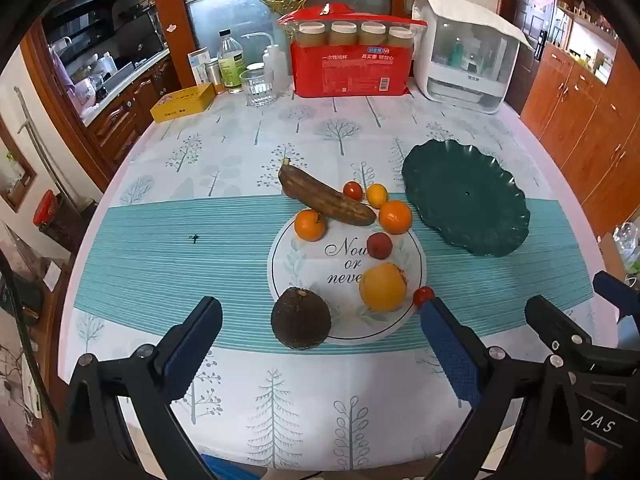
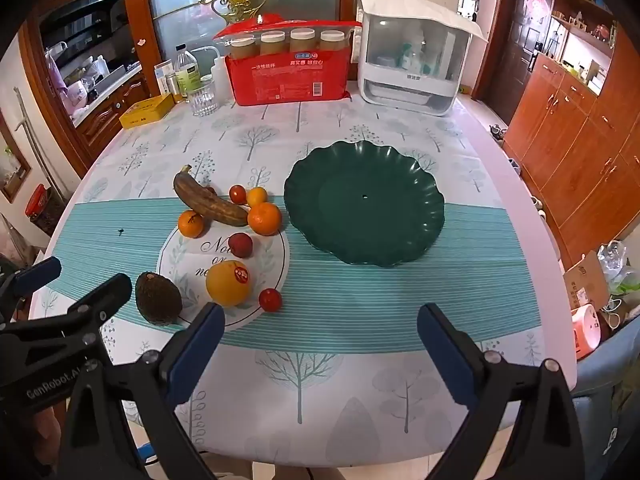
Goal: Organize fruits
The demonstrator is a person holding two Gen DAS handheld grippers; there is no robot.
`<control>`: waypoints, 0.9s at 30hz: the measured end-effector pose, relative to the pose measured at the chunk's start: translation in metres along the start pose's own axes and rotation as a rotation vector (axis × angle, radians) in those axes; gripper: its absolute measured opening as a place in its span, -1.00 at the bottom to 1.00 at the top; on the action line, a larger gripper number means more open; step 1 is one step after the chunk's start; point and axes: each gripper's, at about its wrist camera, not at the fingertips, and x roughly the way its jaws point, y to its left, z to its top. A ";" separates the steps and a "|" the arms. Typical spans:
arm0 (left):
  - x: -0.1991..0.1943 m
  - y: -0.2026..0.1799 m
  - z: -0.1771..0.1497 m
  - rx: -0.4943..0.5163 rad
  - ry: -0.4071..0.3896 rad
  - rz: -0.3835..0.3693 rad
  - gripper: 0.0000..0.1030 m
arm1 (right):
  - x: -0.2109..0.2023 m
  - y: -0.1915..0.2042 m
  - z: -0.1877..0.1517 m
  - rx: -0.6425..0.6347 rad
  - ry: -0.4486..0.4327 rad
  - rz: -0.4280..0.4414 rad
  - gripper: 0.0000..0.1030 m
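On the desk point(image 2: 360, 380), over its glossy tree-printed cloth, we find the fruit scattered across a round printed mat, just beside an empty dark green plate point(image 2: 365, 204) with a scalloped, petal-like rim that looks like rigid moulded plastic. We hold the left hand-held gripper point(image 1: 318, 326) with its jaws spread wide and nothing between them, hanging above the near fruit; the right hand-held gripper point(image 2: 320, 330) is likewise spread and empty, over bare cloth nearer the plate. We judge the banana point(image 2: 210, 202) to be the most delicate piece: heavily browned, probably soft, best taken across its middle with a light squeeze. The avocado point(image 2: 158, 299), dark and pebbly, looks firm enough for a grip across its widest part. The large orange point(image 2: 229, 283), smooth and bearing a red sticker, seems the heaviest and could slip, so we would centre the blue pads on its sides. The mandarins point(image 2: 264, 219) are rounder and lighter, with dimpled skin. The cherry tomatoes point(image 2: 270, 300) are small, glossy and thin-skinned; we expect them to roll or burst under pressure. A small dull-red fruit point(image 2: 240, 245) lies on the mat between the oranges.
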 end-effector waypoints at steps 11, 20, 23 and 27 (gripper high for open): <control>0.009 -0.001 -0.003 0.010 0.016 -0.001 0.92 | 0.008 -0.009 -0.001 0.014 0.031 0.012 0.89; 0.011 -0.005 0.002 0.015 0.033 0.001 0.92 | 0.010 -0.007 0.001 0.010 0.034 0.014 0.89; 0.012 -0.006 -0.001 0.005 0.030 0.005 0.92 | 0.011 -0.005 0.000 0.002 0.032 0.017 0.89; 0.010 -0.006 -0.004 -0.010 0.031 0.010 0.92 | 0.011 -0.005 0.000 -0.007 0.031 0.032 0.89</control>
